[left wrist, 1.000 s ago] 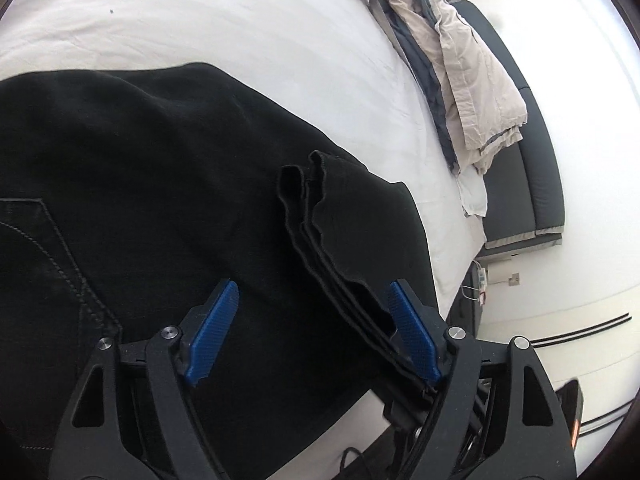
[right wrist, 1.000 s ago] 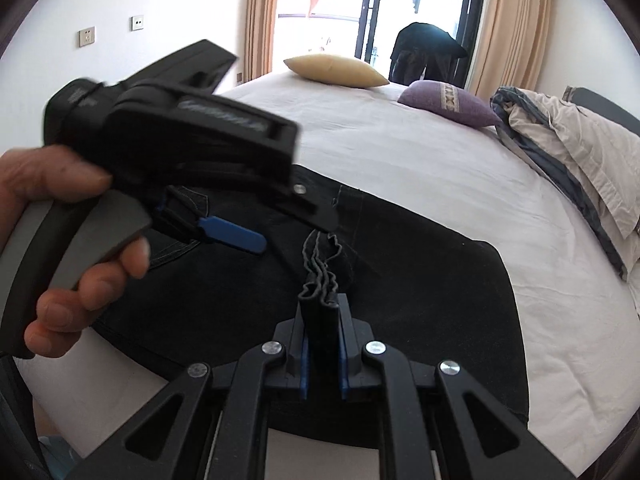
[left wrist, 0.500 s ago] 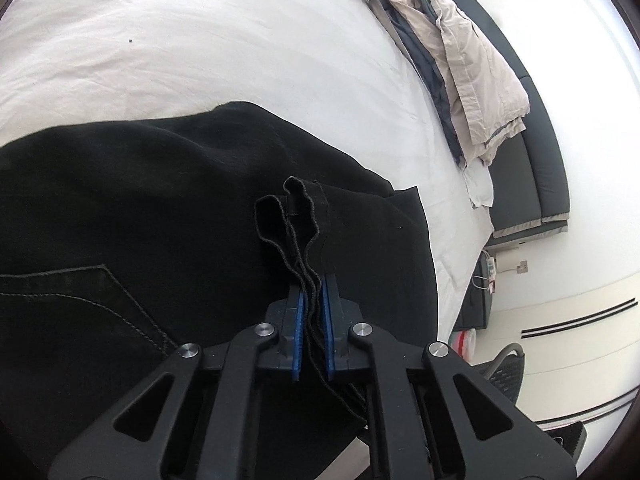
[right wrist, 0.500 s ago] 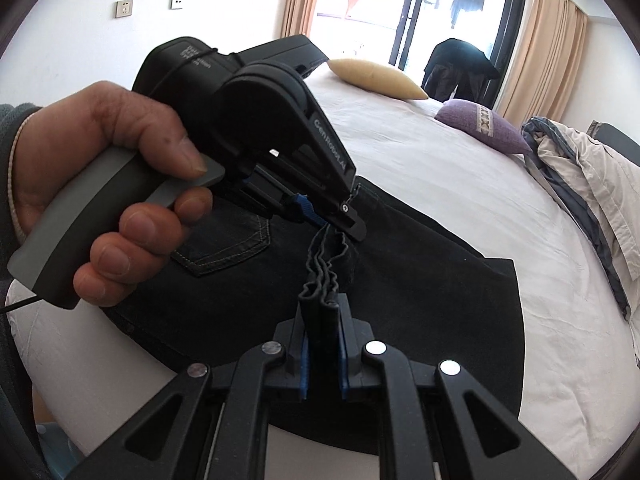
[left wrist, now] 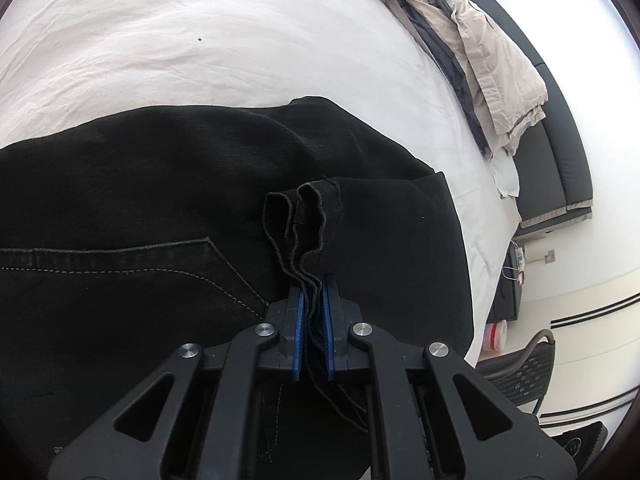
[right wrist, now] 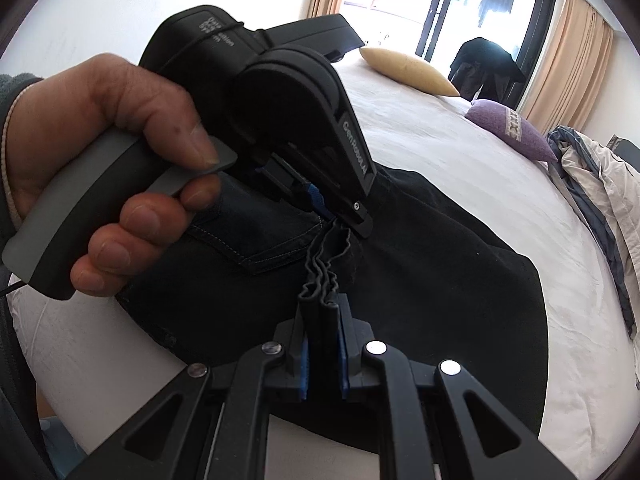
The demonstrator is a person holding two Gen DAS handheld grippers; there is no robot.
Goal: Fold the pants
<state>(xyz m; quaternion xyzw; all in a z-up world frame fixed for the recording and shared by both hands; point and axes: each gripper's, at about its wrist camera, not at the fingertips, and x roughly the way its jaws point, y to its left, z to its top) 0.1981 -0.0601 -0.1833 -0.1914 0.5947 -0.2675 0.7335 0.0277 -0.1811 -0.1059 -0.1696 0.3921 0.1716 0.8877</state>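
Black pants [left wrist: 160, 184] lie folded on the white bed [left wrist: 200, 40], back pocket [left wrist: 168, 276] showing. My left gripper [left wrist: 311, 296] is shut on the stacked hem edges [left wrist: 304, 216] of the pants. My right gripper [right wrist: 322, 320] is shut on the same bunch of hem layers [right wrist: 324, 276] from the opposite side. In the right wrist view the left gripper [right wrist: 340, 220] sits just beyond, held by a hand [right wrist: 104, 152], and the pants [right wrist: 440, 280] spread to the right.
A crumpled beige and grey duvet [left wrist: 488, 60] lies at the bed's far side by a dark sofa [left wrist: 560, 140]. A purple pillow [right wrist: 512, 128] and a yellow pillow [right wrist: 408, 72] sit at the bed head. A mesh chair [left wrist: 528, 368] stands beyond the bed corner.
My left gripper was open around the hem layers a second ago; it has shut on them and lifted slightly. The right gripper has kept its hold.
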